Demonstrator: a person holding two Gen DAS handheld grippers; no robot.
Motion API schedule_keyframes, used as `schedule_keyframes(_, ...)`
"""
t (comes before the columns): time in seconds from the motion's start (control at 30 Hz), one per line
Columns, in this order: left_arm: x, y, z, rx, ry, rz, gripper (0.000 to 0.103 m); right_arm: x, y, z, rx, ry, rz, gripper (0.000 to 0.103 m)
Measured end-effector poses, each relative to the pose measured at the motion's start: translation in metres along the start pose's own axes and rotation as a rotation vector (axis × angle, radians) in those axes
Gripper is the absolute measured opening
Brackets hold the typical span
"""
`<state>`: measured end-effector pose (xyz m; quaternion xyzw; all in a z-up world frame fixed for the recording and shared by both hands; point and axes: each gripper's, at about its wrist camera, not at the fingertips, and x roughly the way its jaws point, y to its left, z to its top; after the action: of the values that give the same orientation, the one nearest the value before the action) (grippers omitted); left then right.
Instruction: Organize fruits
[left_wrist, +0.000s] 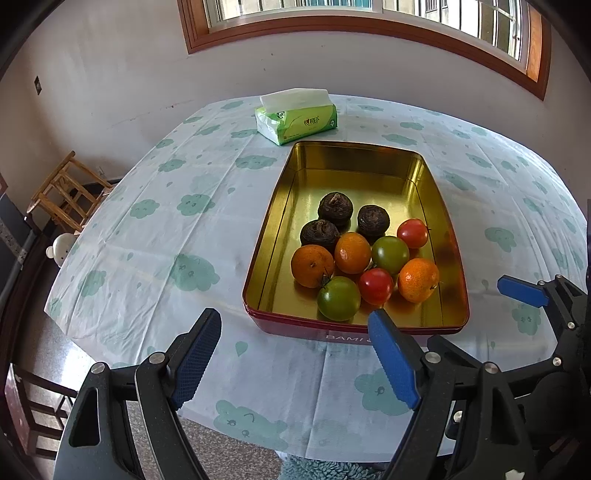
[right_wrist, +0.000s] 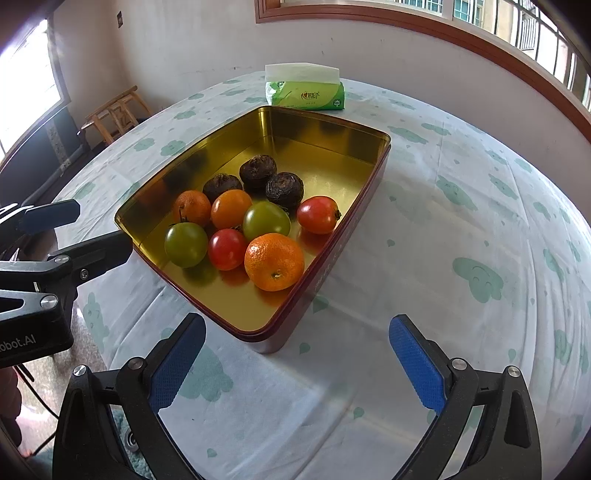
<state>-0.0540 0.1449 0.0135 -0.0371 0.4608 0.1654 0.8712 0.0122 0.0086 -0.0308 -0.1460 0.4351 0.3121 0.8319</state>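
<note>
Home dining room: clothed table (left_wrist: 155, 229), tissue pack (left_wrist: 295, 120), wooden stool (left_wrist: 66, 188).

Ten fruits are gathered at the near end of an open gold-lined tin (left_wrist: 275, 236) with red outer walls: three oranges (left_wrist: 312, 266), two red tomatoes (left_wrist: 375, 286), two green tomatoes (left_wrist: 338, 298) and three dark, wrinkled round fruits (left_wrist: 335, 208) set farthest back. All are lying loose, mostly touching.

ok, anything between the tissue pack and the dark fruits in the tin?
Only the tin's far wall and bare gold floor lie between the tissue pack and the dark fruits; both wrist views show it.
</note>
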Motion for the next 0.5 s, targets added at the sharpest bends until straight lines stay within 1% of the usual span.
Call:
schedule_keyframes(0.13, 0.0014, -0.0016, -0.0005, 0.003, 0.007, -0.003, 0.079, 0.0001, 0.0001, -0.0004, 0.000, 0.001, 0.000, 0.099)
schedule_keyframes(0.3, 0.0014, -0.0003, -0.0010, 0.003, 0.008, -0.027, 0.080, 0.0004, -0.0002, -0.0002, 0.001, 0.001, -0.001, 0.099)
schedule_keyframes(0.4, 0.0004, 0.0015, -0.0011, -0.006, 0.007, -0.055, 0.080, 0.0004, -0.0002, -0.0003, 0.000, 0.001, 0.000, 0.099)
schedule_keyframes(0.47, 0.0002, 0.0007, -0.0009, -0.001, 0.009, -0.043, 0.080, 0.0004, -0.0003, -0.0002, 0.000, 0.001, -0.001, 0.099)
schedule_keyframes(0.5, 0.0002, 0.0001, -0.0010, 0.002, 0.010, -0.041, 0.082, 0.0003, -0.0003, -0.0003, 0.000, 0.001, 0.000, 0.099)
